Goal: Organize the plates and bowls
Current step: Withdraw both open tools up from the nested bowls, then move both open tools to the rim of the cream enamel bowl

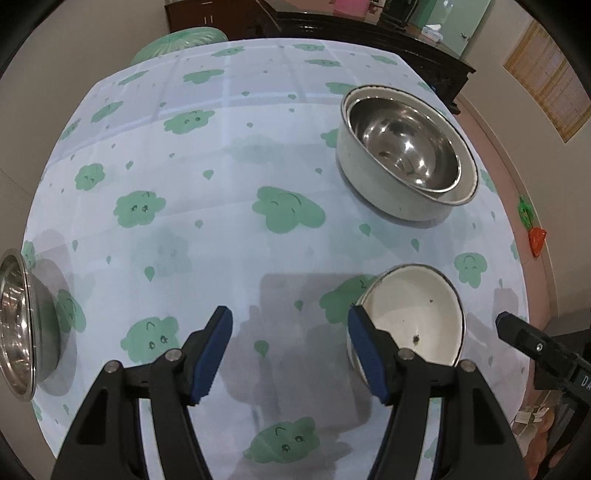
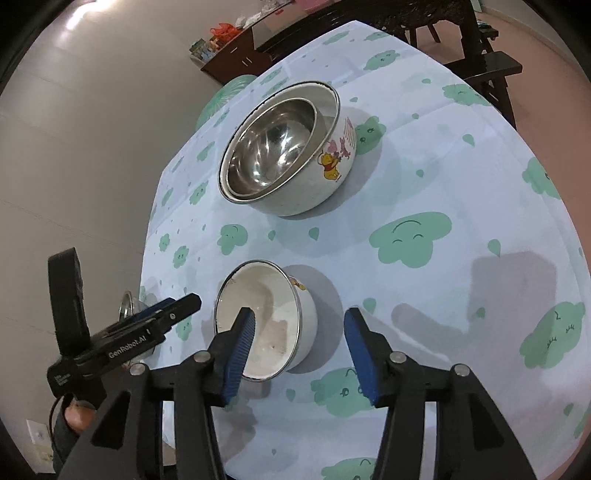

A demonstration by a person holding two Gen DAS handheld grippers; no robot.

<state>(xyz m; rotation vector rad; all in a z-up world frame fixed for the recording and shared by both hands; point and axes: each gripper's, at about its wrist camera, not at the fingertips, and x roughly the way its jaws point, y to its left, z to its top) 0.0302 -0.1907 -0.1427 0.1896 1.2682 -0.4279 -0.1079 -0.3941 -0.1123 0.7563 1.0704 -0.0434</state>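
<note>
A large white enamel bowl (image 1: 373, 192) (image 2: 328, 184) with a cartoon print stands on the table with a steel bowl (image 1: 406, 147) (image 2: 273, 151) nested inside it. A small white enamel bowl (image 1: 417, 314) (image 2: 266, 317) stands nearer. A second steel bowl (image 1: 18, 325) (image 2: 127, 304) sits at the table's left edge. My left gripper (image 1: 290, 325) is open and empty above the cloth, its right finger beside the small white bowl. My right gripper (image 2: 299, 328) is open, its jaws straddling the small white bowl's right wall.
The table has a pale blue cloth (image 1: 221, 147) (image 2: 443, 184) with green cloud prints. A green plastic stool (image 1: 181, 42) stands beyond the far edge. Dark wooden furniture (image 1: 369, 33) and chairs (image 2: 491, 70) stand behind the table.
</note>
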